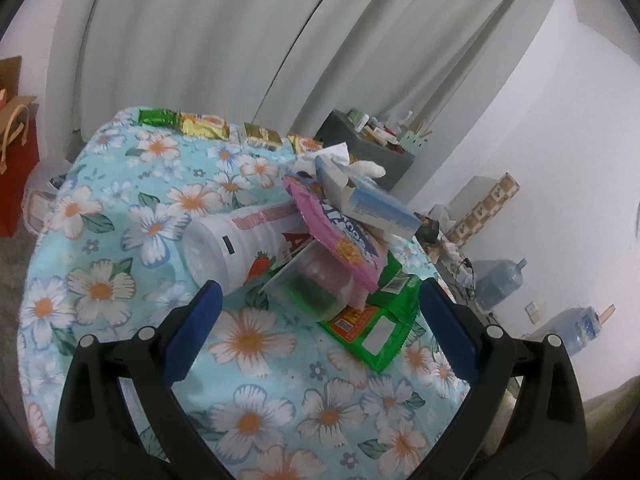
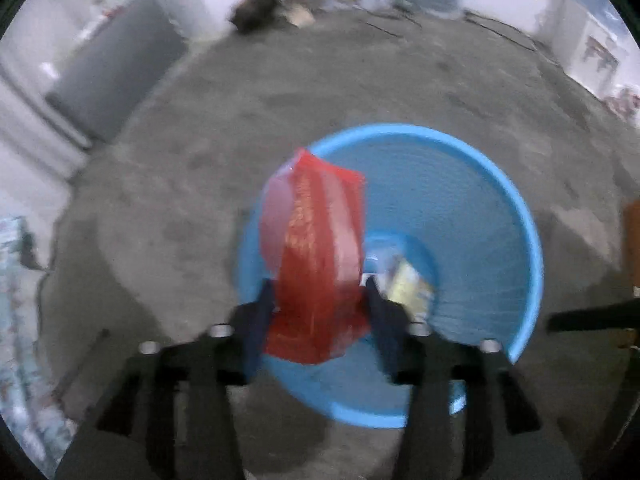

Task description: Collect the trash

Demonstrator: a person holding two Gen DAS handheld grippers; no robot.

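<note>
In the left wrist view my left gripper point(image 1: 320, 300) is open and empty, just in front of a trash pile on the floral tablecloth point(image 1: 120, 280): a white strawberry bottle point(image 1: 240, 244) on its side, a clear plastic cup point(image 1: 316, 284), a pink wrapper point(image 1: 336, 228), a green packet point(image 1: 376, 320) and a blue-white carton point(image 1: 372, 204). In the right wrist view my right gripper point(image 2: 316, 296) is shut on a red packet point(image 2: 316, 256) and holds it over a blue bin point(image 2: 500, 200) on the floor. A yellowish wrapper point(image 2: 408, 284) lies in the bin.
Several snack packets point(image 1: 208, 124) line the table's far edge. White curtains hang behind. A grey cabinet point(image 1: 360, 144) with small items stands at the back right, water jugs point(image 1: 500, 280) on the floor. A red paper bag point(image 1: 16, 160) is at the left.
</note>
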